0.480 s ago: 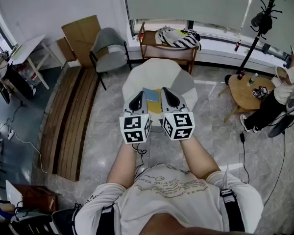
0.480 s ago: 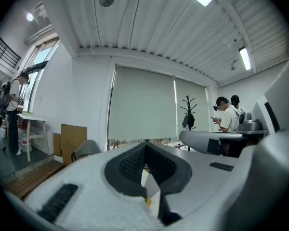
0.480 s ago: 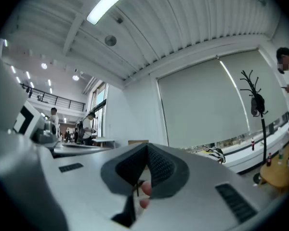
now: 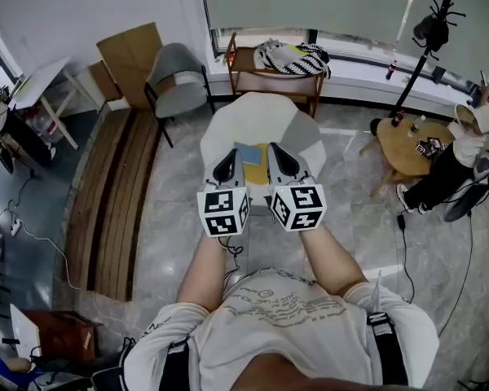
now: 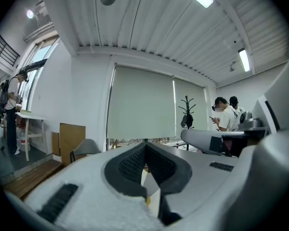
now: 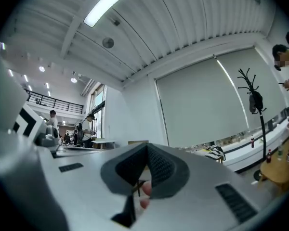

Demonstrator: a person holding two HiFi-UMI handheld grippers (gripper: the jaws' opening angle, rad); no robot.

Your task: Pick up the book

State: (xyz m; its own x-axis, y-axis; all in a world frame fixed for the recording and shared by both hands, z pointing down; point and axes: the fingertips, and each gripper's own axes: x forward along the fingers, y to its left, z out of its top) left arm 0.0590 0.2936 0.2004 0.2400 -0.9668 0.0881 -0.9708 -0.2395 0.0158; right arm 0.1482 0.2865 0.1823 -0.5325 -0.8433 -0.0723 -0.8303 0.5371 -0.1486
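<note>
Nothing is lifted yet. The book [image 4: 249, 153] lies on the surface [image 4: 253, 116], seemingly below and between the left tool [image 4: 226, 168] and right tool [image 4: 282, 163], both closed and empty.

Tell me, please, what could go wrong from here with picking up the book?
The left gripper and the right gripper have their jaws together; unless they open, they may push the book. It seems to lie flat on the table, so it could slide. The grippers sit close and might collide.
</note>
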